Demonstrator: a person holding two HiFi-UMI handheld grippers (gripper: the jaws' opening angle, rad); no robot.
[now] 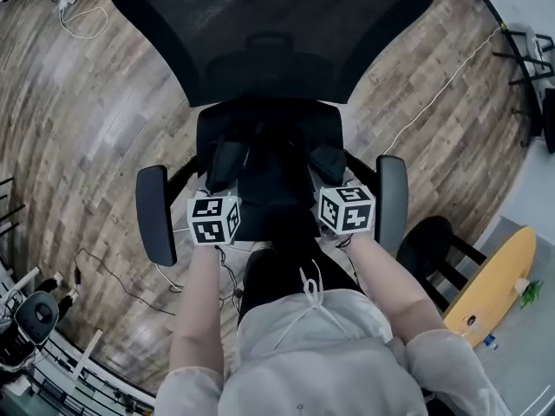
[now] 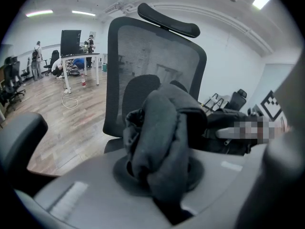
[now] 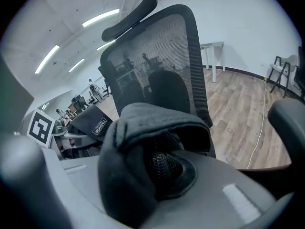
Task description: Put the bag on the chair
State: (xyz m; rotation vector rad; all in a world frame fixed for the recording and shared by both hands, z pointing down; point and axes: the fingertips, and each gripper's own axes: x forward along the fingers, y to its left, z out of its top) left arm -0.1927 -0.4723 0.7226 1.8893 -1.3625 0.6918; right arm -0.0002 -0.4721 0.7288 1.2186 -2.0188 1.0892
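A black bag (image 1: 273, 189) hangs between my two grippers just above the seat of a black mesh-backed office chair (image 1: 269, 24). My left gripper (image 1: 227, 167) is shut on a bunched dark strap (image 2: 162, 137) of the bag. My right gripper (image 1: 328, 163) is shut on a padded black strap (image 3: 143, 137) at the bag's other side. In the left gripper view the left gripper (image 2: 164, 190) faces the chair's backrest (image 2: 157, 56). In the right gripper view the right gripper (image 3: 147, 194) faces the same backrest (image 3: 162, 51), with the bag's labelled body (image 3: 93, 123) to the left. Whether the bag's bottom touches the seat is hidden.
The chair's armrests (image 1: 156, 215) (image 1: 392, 202) flank the grippers. A white cable (image 1: 442, 85) runs over the wooden floor at right. A black stool (image 1: 429, 245) and a yellow board (image 1: 499, 284) stand at lower right. A desk (image 2: 78, 61) and people are far off.
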